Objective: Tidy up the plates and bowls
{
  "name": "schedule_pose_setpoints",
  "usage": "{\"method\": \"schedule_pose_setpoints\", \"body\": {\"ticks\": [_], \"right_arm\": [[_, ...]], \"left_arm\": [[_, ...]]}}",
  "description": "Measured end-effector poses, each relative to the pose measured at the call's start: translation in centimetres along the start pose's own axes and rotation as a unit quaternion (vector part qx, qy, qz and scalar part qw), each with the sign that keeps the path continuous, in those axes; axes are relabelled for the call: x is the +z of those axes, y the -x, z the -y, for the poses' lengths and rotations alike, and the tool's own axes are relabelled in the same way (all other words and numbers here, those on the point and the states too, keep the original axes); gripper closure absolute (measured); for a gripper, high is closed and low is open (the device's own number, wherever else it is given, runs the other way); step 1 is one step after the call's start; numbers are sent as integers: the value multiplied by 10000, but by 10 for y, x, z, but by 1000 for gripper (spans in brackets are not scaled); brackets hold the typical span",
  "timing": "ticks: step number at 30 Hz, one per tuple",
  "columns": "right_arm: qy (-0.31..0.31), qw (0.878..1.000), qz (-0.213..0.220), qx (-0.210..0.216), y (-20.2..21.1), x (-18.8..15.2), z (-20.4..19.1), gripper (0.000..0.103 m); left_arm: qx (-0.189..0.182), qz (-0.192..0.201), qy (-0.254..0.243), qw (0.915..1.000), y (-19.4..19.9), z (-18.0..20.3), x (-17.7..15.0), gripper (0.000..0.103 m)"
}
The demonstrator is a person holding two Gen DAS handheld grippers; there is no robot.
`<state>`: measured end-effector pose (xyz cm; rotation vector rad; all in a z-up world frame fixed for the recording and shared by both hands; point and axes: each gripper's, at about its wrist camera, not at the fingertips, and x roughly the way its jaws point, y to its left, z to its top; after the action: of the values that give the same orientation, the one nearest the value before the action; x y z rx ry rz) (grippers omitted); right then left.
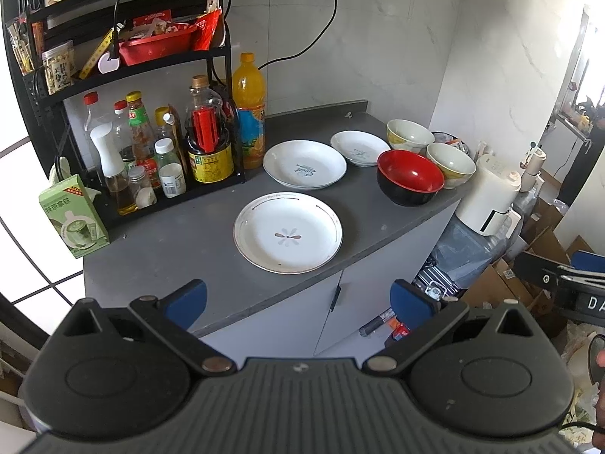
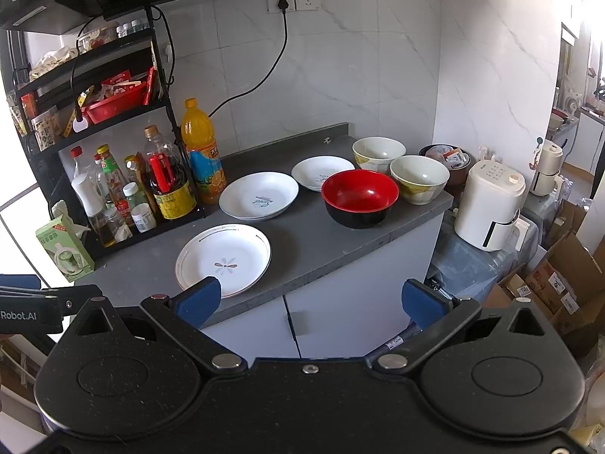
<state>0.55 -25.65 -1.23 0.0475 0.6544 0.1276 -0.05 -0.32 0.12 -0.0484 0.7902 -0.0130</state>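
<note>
Both grippers hang back from the counter with nothing in them: the left gripper (image 1: 298,302) has its blue pads spread wide, and the right gripper (image 2: 312,299) is spread just as wide, each held short of the counter's (image 1: 189,249) front edge.

Nearest the left one lies the flower plate (image 1: 288,237), flat and alone near that edge. Behind it sits a second plate (image 1: 304,169) just beside the orange bottle (image 1: 248,109), and a smaller third plate (image 1: 360,147) lies further back to the right (none of the three overlaps another).

On the right end stands the red bowl (image 2: 360,198), upright, close against or touching two pale bowls (image 2: 419,178) (image 2: 379,153) behind it; from here I cannot tell which. All three are empty as far as can be seen.

By my reading the task has not started. No plate is stacked, no bowl nested, and every piece rests separately on the grey surface. What is left is everything: gathering the plates into one pile and the bowls into another.
</note>
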Motion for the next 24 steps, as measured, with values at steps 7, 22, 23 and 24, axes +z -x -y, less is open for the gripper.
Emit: {"method": "schedule_pose_setpoints", "body": {"ticks": [7,22,23,24], "right_arm": [[15,10000,27,-35,1,1,2,0],[-42,10000,1,-44,2,2,1,0],[-36,10000,4,-58,2,2,1,0],[-46,10000,5,-57,2,2,1,0]], "left_arm": [[-8,26,-2,10000,0,0,-1,1],[-41,84,29,10000,3,-1,1,1],[-29,83,41,10000,2,-1,2,1],[-19,83,55,9999,2,-2,3,1]]}}
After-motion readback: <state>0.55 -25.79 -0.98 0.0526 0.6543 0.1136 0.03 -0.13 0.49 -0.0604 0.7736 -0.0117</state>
